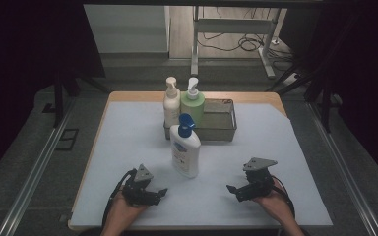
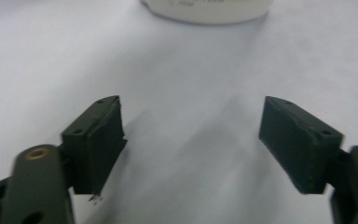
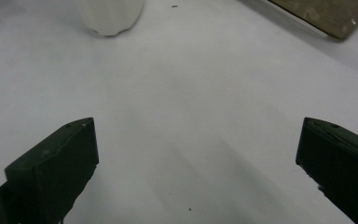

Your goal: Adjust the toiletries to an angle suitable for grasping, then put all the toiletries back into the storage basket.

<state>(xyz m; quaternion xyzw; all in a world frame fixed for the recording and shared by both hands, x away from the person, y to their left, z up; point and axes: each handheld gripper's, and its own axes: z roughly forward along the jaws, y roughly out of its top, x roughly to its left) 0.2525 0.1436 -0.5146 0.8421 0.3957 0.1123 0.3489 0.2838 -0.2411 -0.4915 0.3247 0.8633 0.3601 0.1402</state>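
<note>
A white bottle with a blue pump [image 1: 185, 150] stands upright in the middle of the pale mat. Its base shows at the top of the left gripper view [image 2: 209, 11] and at the upper left of the right gripper view [image 3: 112, 16]. My left gripper [image 1: 161, 192] lies low near the front edge, left of the bottle, open, with only bare mat between its jaws [image 2: 191, 116]. My right gripper [image 1: 232, 189] sits at the front right, pointing toward the bottle, open wide and empty [image 3: 196, 135].
Behind the white bottle a wire basket [image 1: 224, 123] holds a cream pump bottle [image 1: 171, 103] and a green pump bottle [image 1: 193, 103] at its left end. The mat [image 1: 128, 142] covers a wooden table, and dark floor and rails flank it.
</note>
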